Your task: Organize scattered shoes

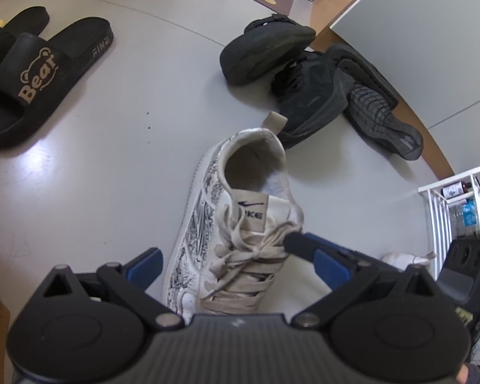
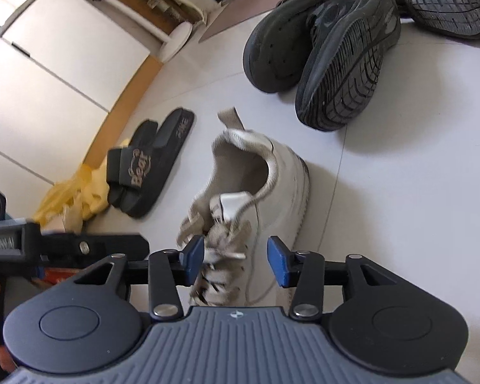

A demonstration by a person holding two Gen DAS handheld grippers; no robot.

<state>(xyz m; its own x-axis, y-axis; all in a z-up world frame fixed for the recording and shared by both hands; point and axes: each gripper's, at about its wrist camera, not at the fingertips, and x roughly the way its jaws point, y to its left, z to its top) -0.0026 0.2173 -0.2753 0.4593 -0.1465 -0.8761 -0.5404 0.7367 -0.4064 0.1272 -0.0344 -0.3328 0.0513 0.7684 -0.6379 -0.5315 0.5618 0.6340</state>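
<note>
While both your grippers stand open, left gripper [image 1: 222, 257] and right gripper [image 2: 236, 260] each straddle the white sneaker [image 1: 240, 224] laces.

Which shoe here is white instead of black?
The white lace-up sneaker with grey scribble patterning, between the grippers. The Bear slides and piled sneakers are all black.

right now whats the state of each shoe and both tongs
left tongs: open, straddling the printed sneaker
printed sneaker: upright, laces tied
right tongs: open, around the white sneaker's laces
white sneaker: upright on floor
black slides: paired, flat
black shoes: piled, soles showing
</note>
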